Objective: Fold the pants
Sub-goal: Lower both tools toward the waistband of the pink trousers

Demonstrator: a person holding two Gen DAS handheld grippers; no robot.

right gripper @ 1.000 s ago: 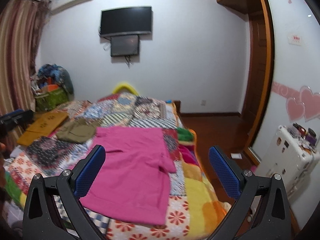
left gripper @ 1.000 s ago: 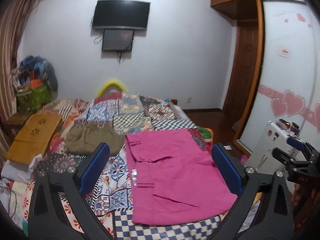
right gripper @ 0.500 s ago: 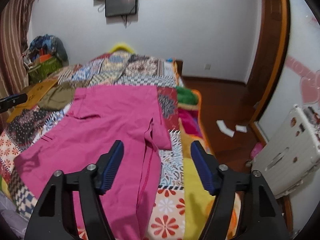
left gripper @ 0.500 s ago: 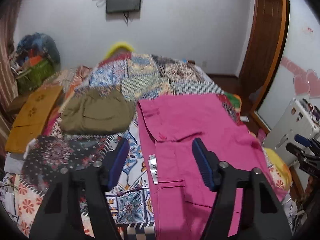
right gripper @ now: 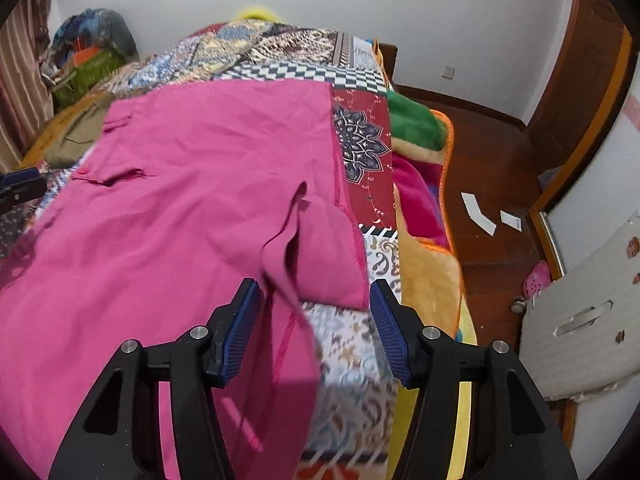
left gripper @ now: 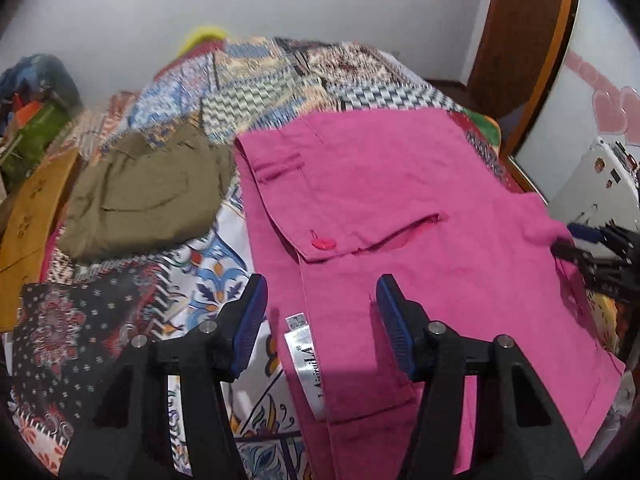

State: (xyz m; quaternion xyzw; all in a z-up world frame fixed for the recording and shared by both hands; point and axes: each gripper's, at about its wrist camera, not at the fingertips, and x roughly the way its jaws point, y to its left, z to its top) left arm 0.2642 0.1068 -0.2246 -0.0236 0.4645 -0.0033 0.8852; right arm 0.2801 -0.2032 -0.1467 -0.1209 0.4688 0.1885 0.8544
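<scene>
Pink pants [left gripper: 400, 208] lie spread flat on the patchwork bedspread [left gripper: 260, 80], waistband toward my left side. My left gripper [left gripper: 322, 322] is open, low over the waistband edge, with the white label [left gripper: 306, 364] between its fingers. My right gripper [right gripper: 314, 328] is open over the pants' crotch flap [right gripper: 320, 248] at the right edge of the pants [right gripper: 180, 200]. The right gripper also shows at the right edge of the left wrist view [left gripper: 600, 248]. Neither gripper holds cloth.
Folded olive pants [left gripper: 148, 196] lie left of the pink ones. A wooden tray [left gripper: 32, 216] and a bag pile [left gripper: 36, 100] sit at the far left. The bed's right edge [right gripper: 448, 216] drops to a wooden floor with a white case [right gripper: 592, 312].
Both grippers have moved forward and down toward the pink pants, and both jaws have narrowed while staying open.
</scene>
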